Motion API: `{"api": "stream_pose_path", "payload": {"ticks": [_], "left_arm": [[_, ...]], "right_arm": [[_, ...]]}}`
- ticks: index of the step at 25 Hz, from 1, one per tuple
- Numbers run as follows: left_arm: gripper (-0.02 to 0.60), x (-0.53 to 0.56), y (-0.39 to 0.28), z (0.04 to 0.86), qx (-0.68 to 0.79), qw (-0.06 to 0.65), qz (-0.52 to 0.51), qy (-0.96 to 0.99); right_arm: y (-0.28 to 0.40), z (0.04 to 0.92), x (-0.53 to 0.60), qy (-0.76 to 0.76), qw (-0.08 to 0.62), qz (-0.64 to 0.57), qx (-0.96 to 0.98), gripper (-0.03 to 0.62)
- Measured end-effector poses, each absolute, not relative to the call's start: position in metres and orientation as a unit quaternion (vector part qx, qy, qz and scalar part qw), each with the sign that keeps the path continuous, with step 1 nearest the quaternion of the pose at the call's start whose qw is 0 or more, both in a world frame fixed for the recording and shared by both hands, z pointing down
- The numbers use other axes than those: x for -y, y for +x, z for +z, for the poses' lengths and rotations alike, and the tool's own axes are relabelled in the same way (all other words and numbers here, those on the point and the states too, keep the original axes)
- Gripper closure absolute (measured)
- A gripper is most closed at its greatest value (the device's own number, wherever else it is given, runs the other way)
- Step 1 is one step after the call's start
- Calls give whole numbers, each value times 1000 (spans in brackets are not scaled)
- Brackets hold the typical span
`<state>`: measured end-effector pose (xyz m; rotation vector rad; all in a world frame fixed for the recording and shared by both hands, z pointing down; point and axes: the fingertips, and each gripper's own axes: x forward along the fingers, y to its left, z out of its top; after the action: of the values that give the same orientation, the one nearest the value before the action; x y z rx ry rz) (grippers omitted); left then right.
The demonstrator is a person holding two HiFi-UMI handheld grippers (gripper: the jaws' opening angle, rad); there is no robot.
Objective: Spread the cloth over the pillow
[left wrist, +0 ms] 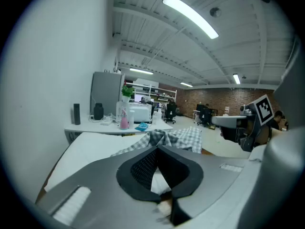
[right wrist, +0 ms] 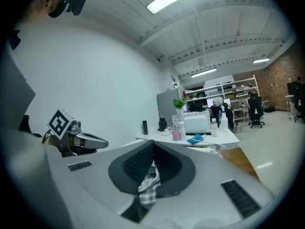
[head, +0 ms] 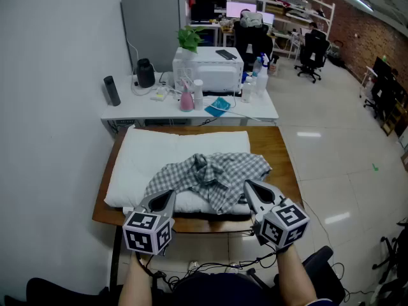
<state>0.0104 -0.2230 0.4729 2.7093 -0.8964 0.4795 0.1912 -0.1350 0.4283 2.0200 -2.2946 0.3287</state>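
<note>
Left gripper (head: 166,196): jaws together, tips at the near-left corner of the cloth (head: 210,174). Only white shows in the slit between the pads, so a pinch on the fabric cannot be confirmed.
Right gripper (head: 250,185): jaws clamped on a fold of the checked cloth at its near-right edge; the fabric hangs between the pads (right wrist: 143,163).
Cloth: grey-and-white check, crumpled in a heap on the front half of the pillow (head: 153,152), its long axis running left to right.
Pillow: white, flat on the wooden table (head: 285,167), long axis left to right; the back half is uncovered.
Behind the table: white desk (head: 127,113) bearing a microwave (head: 210,67), potted plant (head: 189,38), pink spray bottle (head: 186,99), black cylinder (head: 112,90) and clear bottles (head: 255,81).
Further back: grey cabinet (head: 153,24), office chairs (head: 312,55).
Obstructions: none between the grippers and the cloth.
</note>
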Motion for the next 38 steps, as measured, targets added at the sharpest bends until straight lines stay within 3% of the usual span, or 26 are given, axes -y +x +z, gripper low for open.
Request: {"api": "stream_pose_path", "payload": {"ticks": [9,12,20,30,31,32,33,38], "left_arm": [[564,232,-27,544,360,129,231,895],[458,240,-42,566,393,129,246,876],[316,269,-85,602,484,129,260,826],[318,297,-99,647,478,170,292,811],[379,296,-100,649,470,180,295,812],[502,295,-100,648,462,189,294,815],[571,295,-99,642,457,194,287,820],[571,301,-86,586,439,168,229,852]], "right_arm": [[168,447,145,637,42,124,759,582],[165,447,146,634,45,125,762,582],[163,450,147,635,58,127,760,582],[163,447,151,639,66,122,756,582],[164,446,151,641,66,122,755,582],[164,445,150,643,65,121,754,582],[165,445,150,645,63,121,752,582],[172,444,147,651,58,120,748,582]]}}
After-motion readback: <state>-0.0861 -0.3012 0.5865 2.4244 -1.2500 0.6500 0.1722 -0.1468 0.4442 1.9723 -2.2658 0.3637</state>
